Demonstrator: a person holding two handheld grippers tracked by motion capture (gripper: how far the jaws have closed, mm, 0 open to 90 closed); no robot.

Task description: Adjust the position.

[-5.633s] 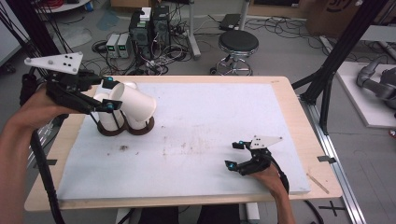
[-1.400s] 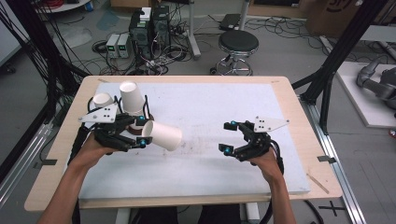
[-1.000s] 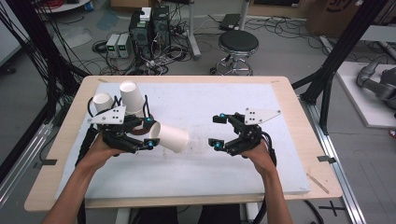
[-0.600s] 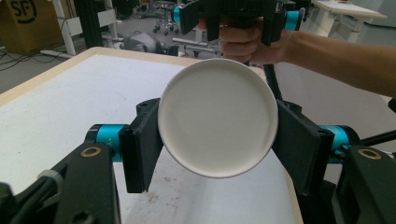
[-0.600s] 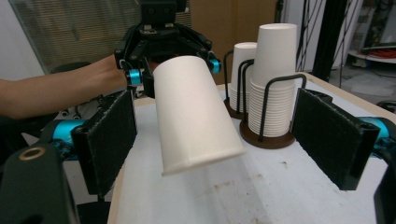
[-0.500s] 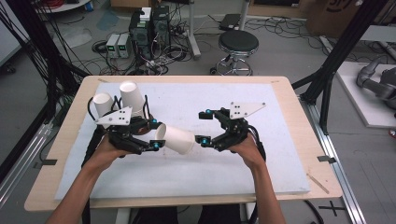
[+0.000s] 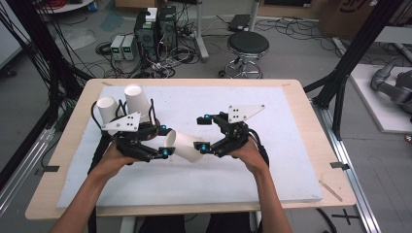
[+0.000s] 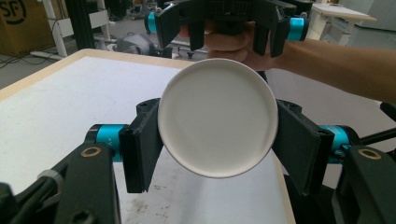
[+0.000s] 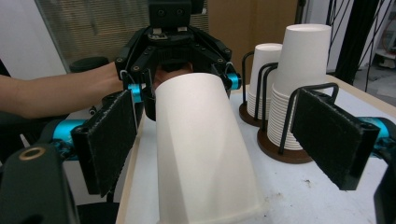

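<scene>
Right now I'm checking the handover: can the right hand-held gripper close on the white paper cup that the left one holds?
Probably yes: the right hand-held gripper has open jaws flanking the white paper cup, with nothing between.

Right gripper [image 7: 203, 132] moved in from far side of table, open jaws now flanking base of paper cup [image 7: 183, 146]. Cup carried away from cup holders [image 7: 127, 105] toward table centre.

Left gripper [image 7: 164, 141] clamped, jaws level, pointing right. Right gripper [image 7: 203, 132] faces it with jaws spread wide. Both forearms converge from the bottom edge.
</scene>
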